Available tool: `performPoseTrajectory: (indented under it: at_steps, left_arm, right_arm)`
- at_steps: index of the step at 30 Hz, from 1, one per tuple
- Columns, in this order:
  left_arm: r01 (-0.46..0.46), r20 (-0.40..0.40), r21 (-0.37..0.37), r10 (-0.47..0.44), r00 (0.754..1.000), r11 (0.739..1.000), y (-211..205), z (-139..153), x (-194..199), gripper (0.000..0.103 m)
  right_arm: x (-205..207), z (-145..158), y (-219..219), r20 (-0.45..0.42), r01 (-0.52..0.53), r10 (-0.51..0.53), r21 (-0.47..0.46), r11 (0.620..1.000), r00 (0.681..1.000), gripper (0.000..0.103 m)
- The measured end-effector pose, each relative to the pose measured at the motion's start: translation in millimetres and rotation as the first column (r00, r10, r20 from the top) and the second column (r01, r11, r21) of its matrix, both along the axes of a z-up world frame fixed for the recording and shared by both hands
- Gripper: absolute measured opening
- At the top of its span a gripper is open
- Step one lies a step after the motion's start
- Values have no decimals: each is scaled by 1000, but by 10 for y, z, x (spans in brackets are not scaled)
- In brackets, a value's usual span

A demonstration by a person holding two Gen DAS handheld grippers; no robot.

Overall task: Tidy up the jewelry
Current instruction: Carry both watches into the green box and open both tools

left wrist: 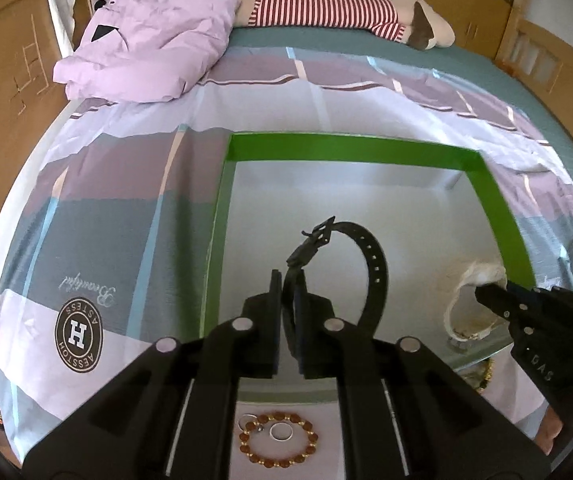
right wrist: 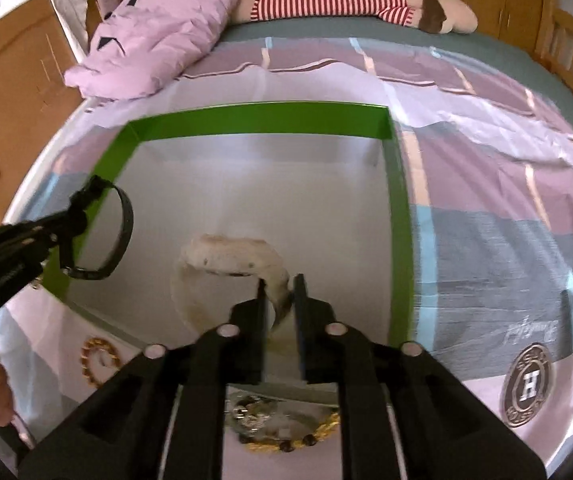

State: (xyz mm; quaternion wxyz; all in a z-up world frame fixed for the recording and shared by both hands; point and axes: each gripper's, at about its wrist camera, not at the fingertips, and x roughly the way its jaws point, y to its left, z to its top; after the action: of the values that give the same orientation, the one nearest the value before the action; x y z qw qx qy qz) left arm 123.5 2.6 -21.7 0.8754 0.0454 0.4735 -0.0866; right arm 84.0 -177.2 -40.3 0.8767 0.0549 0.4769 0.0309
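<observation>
We look from each wrist forward along the jaws, down and close over the green-rimmed box [left wrist: 350, 148] on the bed [left wrist: 98, 216]. Our left view sits toward the box's left side, our right view toward its right. Both share the box [right wrist: 262, 120], the bed and the far pillow [right wrist: 158, 32].

Count time! One green box [left wrist: 350, 148] on the bed. Two watches: one black [left wrist: 370, 264], one white [right wrist: 234, 256]. Two grippers, left [left wrist: 288, 280] and right [right wrist: 280, 286], one watch apiece. In front of the box, left view: one amber bead bracelet [left wrist: 278, 438], two rings [left wrist: 281, 431]. Right view: one gold chain [right wrist: 100, 360]. One pink quilt [left wrist: 154, 36], one striped plush [left wrist: 326, 4].
</observation>
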Motion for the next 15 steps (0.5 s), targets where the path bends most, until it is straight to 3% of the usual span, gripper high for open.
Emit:
performPoseTrajectory:
  at_steps: [1, 3, 6, 8, 10, 12, 15]
  left_arm:
    - [-2, 10, 8, 2, 1000, 1000, -1, 14, -20, 18]
    - [-3, 46, 24, 2, 999, 1000, -22, 73, -76, 31]
    - [-4, 94, 50, -1, 996, 999, -51, 202, -177, 38]
    - [-12, 118, 44, 7, 993, 999, -43, 296, -280, 47]
    - [-19, 160, 48, 11, 987, 999, -22, 406, -494, 63]
    - [-22, 193, 79, 7, 981, 997, 1, 444, -699, 67]
    - [0, 173, 98, -17, 985, 995, 38, 372, -936, 67]
  right_arm:
    - [-27, 47, -6, 23, 5, -5, 0, 1000, 1000, 47]
    - [-73, 133, -6, 55, 4, -3, -6, 1000, 999, 50]
    - [-213, 282, 11, 60, -29, 28, 14, 999, 998, 51]
    - [-316, 340, -2, 52, -49, 47, 42, 998, 998, 59]
    - [-481, 356, -8, 22, -91, 90, 64, 994, 996, 67]
    - [-615, 314, 0, -5, -146, 147, 75, 986, 989, 67]
    - [-684, 166, 36, -56, -159, 162, 57, 986, 985, 67]
